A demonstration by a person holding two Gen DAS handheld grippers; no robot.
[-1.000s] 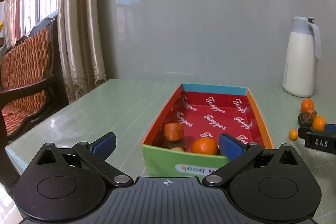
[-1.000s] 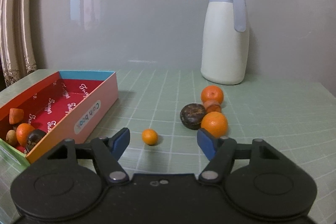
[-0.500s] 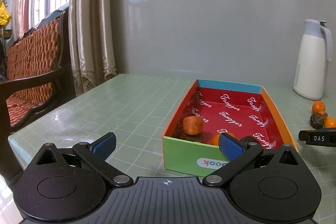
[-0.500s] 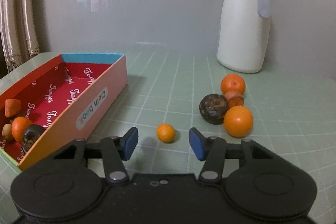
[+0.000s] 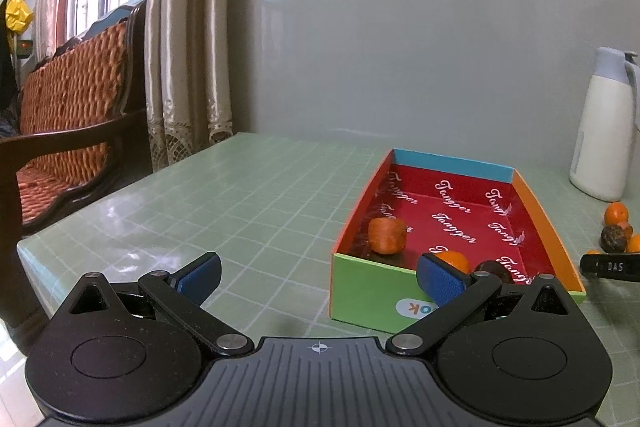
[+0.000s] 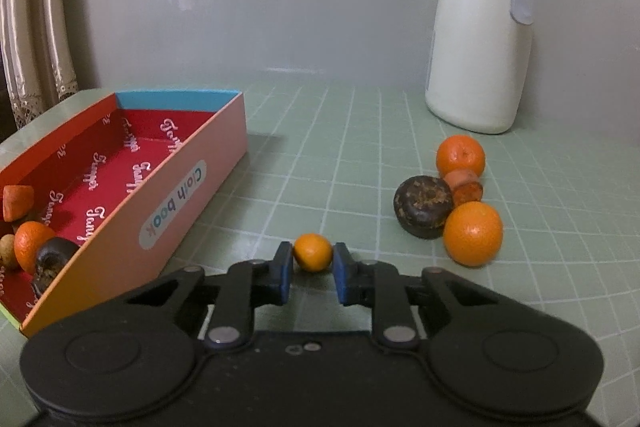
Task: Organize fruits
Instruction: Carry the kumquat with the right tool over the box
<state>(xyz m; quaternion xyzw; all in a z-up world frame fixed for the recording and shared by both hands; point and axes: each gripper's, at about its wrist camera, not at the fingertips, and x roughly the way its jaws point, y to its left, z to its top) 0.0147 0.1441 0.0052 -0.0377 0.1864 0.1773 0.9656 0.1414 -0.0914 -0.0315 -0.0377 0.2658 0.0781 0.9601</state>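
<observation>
We are pinching the small orange (image 6: 313, 251) in our right gripper (image 6: 312, 269), its fingers closed on it after just closing, and judging that lifting it left into the box (image 6: 192, 183) comes next, while our left gripper (image 5: 316, 277) is hovering with fingers open and empty.

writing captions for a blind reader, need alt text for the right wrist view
The right hand-held gripper is shut on a small orange resting on a green tiled table. To its left is an open box with a red lining, holding a few fruits; to its right lie two larger oranges, a dark round fruit and a white jug.
</observation>
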